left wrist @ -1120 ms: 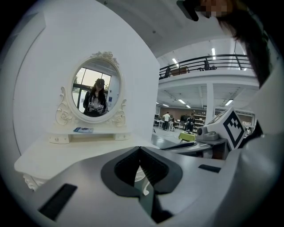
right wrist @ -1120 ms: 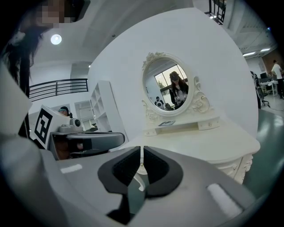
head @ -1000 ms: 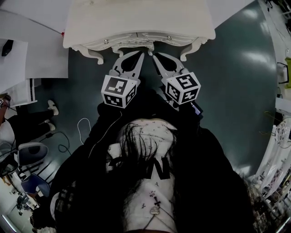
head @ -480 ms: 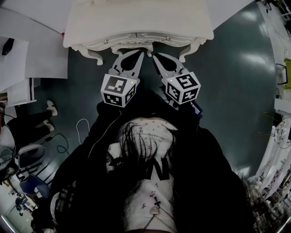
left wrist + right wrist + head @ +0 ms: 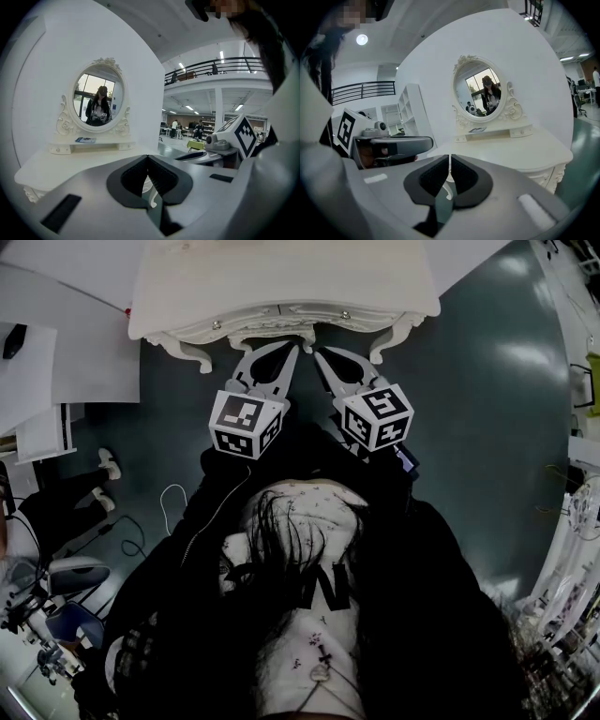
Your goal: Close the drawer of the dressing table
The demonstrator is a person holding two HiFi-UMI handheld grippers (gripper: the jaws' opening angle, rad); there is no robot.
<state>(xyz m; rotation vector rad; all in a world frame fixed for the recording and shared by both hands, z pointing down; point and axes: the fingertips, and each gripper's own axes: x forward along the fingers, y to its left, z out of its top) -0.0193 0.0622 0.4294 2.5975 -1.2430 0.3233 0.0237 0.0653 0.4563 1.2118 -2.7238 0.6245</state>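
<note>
The left gripper [image 5: 148, 158] has its jaws shut tip to tip with nothing between them. The right gripper [image 5: 450, 157] has just been closing, and only a thin slit remains between its pads, also with nothing in it. In the head view both point at the middle of the table's front, side by side and slightly splayed, tips at the carved apron [image 5: 274, 336]. Whether they touch it I cannot tell. The drawer [image 5: 281, 313] sits just above that carving, between its two knobs [image 5: 217, 324], and its face looks about flush under the table [image 5: 281, 268] top, so it seems fully or nearly pushed in. The risks come from the narrow closed tips: on the curved, ornate front they could skid down off the apron and under the table, or chip the carving. If the drawer is already seated, more pressure would likely slide the light table across the smooth floor [image 5: 487, 409]. If it still has travel, uneven pressure from the two tips could skew and jam it.
</note>
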